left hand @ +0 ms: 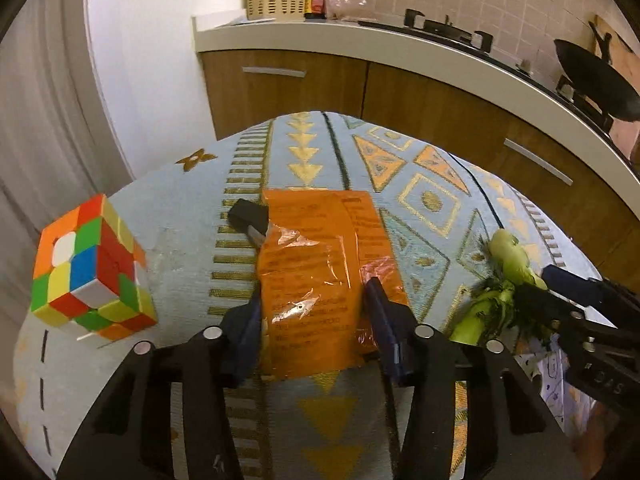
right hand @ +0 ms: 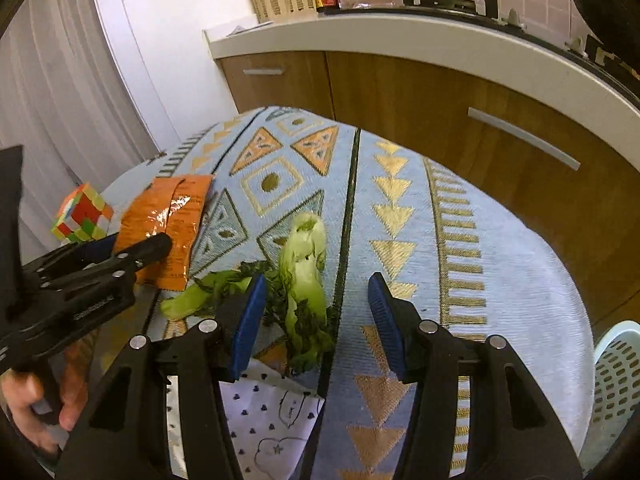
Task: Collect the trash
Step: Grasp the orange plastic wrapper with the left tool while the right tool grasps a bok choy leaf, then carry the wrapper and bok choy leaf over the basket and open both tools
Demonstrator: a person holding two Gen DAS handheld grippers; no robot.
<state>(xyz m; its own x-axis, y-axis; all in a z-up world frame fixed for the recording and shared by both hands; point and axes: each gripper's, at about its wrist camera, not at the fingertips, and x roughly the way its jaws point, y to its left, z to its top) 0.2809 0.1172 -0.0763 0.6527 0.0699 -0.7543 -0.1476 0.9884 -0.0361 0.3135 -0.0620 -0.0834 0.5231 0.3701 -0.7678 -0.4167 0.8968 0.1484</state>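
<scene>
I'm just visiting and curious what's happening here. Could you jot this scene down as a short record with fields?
Surface: table with patterned cloth
Left gripper: closed on the orange wrapper
Right gripper: open around the green vegetable scraps, not pressing them
Also on table: puzzle cube, printed paper
Beside table: pale basket

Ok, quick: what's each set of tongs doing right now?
Left tongs: astride the orange wrapper, pads at it; firm grip cannot be told.
Right tongs: open, holding nothing; green leafy vegetable lies between them.
</scene>
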